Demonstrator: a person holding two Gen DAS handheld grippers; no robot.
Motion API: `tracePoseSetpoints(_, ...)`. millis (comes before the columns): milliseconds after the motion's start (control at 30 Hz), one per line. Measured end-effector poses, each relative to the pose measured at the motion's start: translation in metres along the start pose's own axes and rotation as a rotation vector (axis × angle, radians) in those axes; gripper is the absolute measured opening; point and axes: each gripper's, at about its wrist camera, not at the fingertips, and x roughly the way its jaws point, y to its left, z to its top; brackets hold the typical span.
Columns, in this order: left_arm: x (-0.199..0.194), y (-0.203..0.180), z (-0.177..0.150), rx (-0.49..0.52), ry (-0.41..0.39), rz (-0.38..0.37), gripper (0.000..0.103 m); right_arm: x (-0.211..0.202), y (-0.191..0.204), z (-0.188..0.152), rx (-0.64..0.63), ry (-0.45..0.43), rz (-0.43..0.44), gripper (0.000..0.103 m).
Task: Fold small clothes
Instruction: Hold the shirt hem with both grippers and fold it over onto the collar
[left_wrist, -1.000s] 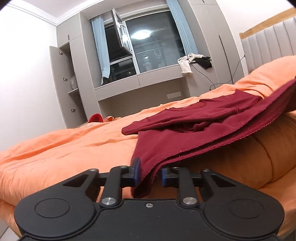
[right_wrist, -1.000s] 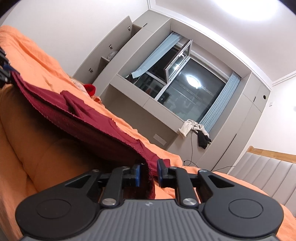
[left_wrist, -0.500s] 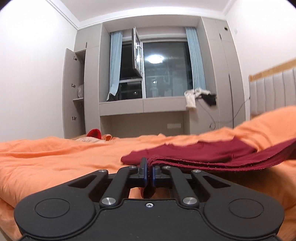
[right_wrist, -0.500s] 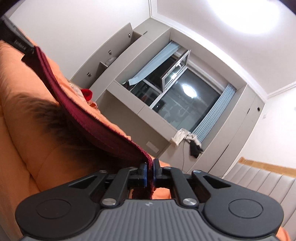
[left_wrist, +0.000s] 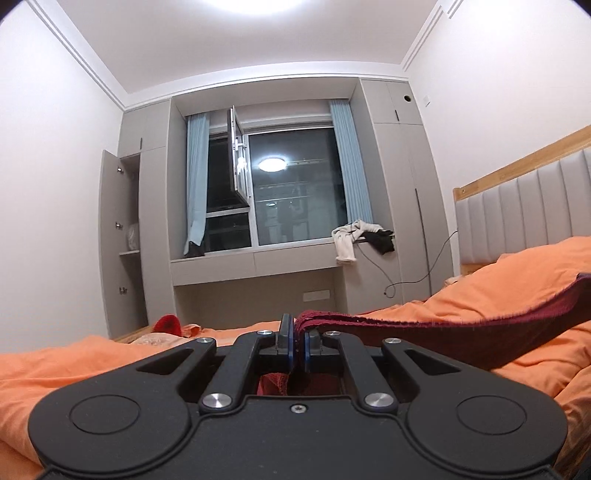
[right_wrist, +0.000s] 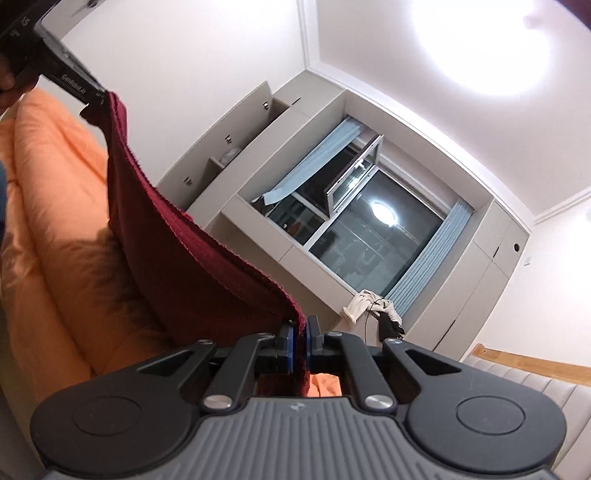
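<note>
A dark red garment (left_wrist: 461, 328) hangs stretched above the orange duvet (left_wrist: 74, 365). My left gripper (left_wrist: 297, 343) is shut on one end of its hem, and the cloth runs off to the right edge of that view. In the right wrist view my right gripper (right_wrist: 299, 345) is shut on the other end of the dark red garment (right_wrist: 177, 266), which rises to the upper left. There the left gripper (right_wrist: 99, 98) pinches it, held by a person's hand at the frame edge. Most of the garment's body is hidden below the stretched edge.
A padded grey headboard (left_wrist: 524, 218) with a wooden rim stands at the right. Grey cabinets and a window seat (left_wrist: 258, 266) fill the far wall, with white and black clothes (left_wrist: 354, 240) on the sill. A small red item (left_wrist: 168, 325) lies at the bed's far side.
Both grippers closed on the garment's hem and rose, lifting it off the duvet. The cloth that lay spread on the bed now hangs taut between them.
</note>
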Motion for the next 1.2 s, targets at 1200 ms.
tracePoseSetpoints(1200,0.403,0.033,-0.065,0.0,0.376,0.245,0.008,0.408,0.059,-0.091,-0.071,0.239,0.048,0.022)
